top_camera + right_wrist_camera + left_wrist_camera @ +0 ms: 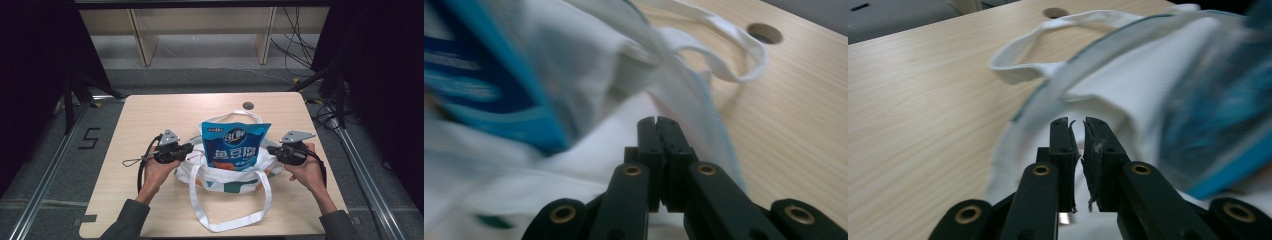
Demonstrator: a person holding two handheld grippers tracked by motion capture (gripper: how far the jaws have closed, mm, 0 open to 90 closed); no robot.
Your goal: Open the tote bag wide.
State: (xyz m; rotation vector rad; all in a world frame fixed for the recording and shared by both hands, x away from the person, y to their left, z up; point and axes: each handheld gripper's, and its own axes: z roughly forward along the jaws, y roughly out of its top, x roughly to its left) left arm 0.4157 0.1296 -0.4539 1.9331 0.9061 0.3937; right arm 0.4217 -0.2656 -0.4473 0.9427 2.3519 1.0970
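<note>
Tote bag (227, 175) of soft, limp cloth sags around the light snack pouch (235, 145); your left gripper (1077, 122) stands slightly parted, right gripper (657, 120) pressed together; grip the rim hem.

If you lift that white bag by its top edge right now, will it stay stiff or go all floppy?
Probably floppy: the white bag lies crumpled in soft folds on the table, and its straps trail in loose loops. The blue snack pouch standing in it looks puffy and light, so it may tip or slide as the cloth sags.

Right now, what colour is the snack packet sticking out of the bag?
Blue, with white writing on the snack packet; the high view shows it best.
</note>
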